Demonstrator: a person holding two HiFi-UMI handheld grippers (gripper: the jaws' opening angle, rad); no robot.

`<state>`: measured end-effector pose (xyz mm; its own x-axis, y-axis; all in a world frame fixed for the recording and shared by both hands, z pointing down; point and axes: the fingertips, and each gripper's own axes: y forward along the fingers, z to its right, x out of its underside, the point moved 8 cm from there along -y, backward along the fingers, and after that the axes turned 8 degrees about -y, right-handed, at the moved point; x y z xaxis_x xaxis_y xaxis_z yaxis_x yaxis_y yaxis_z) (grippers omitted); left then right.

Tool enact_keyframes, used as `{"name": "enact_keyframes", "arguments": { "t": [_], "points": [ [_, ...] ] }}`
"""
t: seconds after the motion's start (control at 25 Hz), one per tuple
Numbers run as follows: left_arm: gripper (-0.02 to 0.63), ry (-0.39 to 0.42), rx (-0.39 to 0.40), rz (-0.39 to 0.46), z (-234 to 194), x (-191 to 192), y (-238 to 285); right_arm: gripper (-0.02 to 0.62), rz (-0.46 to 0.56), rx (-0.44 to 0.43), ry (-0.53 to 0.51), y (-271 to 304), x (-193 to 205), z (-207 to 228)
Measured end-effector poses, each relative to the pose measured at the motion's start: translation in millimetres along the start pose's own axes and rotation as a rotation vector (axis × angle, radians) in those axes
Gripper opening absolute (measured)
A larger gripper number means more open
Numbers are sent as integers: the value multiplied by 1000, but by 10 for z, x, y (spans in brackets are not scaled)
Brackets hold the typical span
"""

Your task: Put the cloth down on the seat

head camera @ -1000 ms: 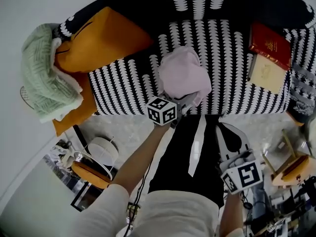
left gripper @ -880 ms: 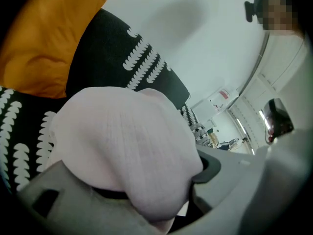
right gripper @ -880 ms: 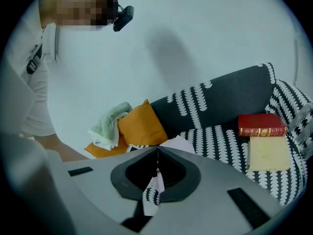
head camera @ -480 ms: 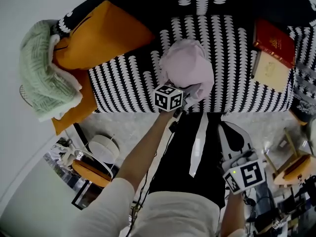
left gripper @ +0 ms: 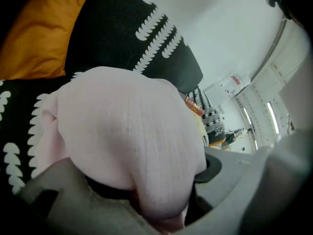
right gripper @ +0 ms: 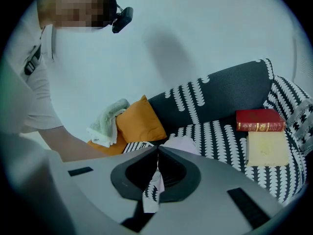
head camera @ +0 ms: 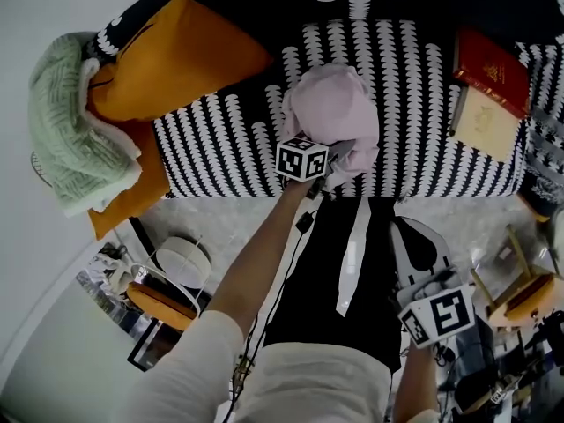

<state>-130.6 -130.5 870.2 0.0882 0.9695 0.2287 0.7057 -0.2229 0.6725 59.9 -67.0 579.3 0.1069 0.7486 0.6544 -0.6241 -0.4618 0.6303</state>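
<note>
A bunched pale pink cloth (head camera: pixel 330 117) lies on the black seat with white marks (head camera: pixel 414 104), near its front edge. My left gripper (head camera: pixel 339 152) reaches in from the front, and its jaws stand wide around the cloth's near end. In the left gripper view the pink cloth (left gripper: pixel 127 141) bulges over both jaws and fills the gap between them. My right gripper (head camera: pixel 407 236) hangs low over the floor beside the person's dark trousers. In the right gripper view its jaws (right gripper: pixel 157 150) meet at the tips with nothing held. The pink cloth (right gripper: pixel 182 143) shows beyond them.
An orange cushion (head camera: pixel 176 55) and a green knitted blanket (head camera: pixel 70 122) occupy the sofa's left end. A red book (head camera: pixel 491 64) and a cream book (head camera: pixel 485 123) lie at its right. On the floor are a white round object (head camera: pixel 181 258) and wooden clutter (head camera: pixel 520 293).
My left gripper has moved forward over the seat's front edge, carrying the pink cloth a little farther onto the seat. The right gripper has stayed put.
</note>
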Motion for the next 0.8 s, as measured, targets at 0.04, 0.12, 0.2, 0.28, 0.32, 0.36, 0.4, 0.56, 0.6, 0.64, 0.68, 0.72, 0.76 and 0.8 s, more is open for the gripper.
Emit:
{"name": "enact_keyframes", "arguments": {
  "t": [0.04,0.12,0.2,0.28,0.32,0.36,0.4,0.56,0.6,0.64,0.68,0.72,0.76,0.8],
  "points": [
    [322,-7,-10,-9,-16,-7,16,9,0,0,0,3,-5,-3],
    [322,-14,-34,-26,-43,-17,45,9,0,-3,0,6,-11,-9],
    [322,-15,-55,-41,-54,-17,79,9,-1,-6,-1,5,-8,-10],
    [322,-12,-67,-47,-46,-15,101,9,-3,-7,-1,0,-5,-11],
    [322,-9,-67,-44,-38,-15,103,9,-3,-7,0,-1,-6,-13],
    [324,-6,-63,-38,-29,-13,101,9,-3,-8,0,-3,-9,-17],
    [324,-2,-54,-29,-23,-8,93,9,-3,-9,-1,-4,-14,-25],
    [333,9,-23,-5,-9,-1,40,9,3,-14,-6,-13,-34,-76],
    [341,11,-18,-7,3,-7,29,9,5,-15,-8,-19,-39,-90],
    [352,14,-15,-10,17,-13,17,9,7,-15,-10,-28,-47,-106],
    [362,18,-15,-13,31,-15,2,9,11,-14,-11,-39,-57,-125],
    [375,22,-17,-17,46,-14,-16,9,15,-14,-13,-52,-71,-144],
    [386,26,-22,-20,61,-11,-36,9,19,-13,-16,-66,-90,-162],
    [398,30,-29,-23,75,-6,-58,9,22,-13,-19,-83,-111,-179]
  ]
}}
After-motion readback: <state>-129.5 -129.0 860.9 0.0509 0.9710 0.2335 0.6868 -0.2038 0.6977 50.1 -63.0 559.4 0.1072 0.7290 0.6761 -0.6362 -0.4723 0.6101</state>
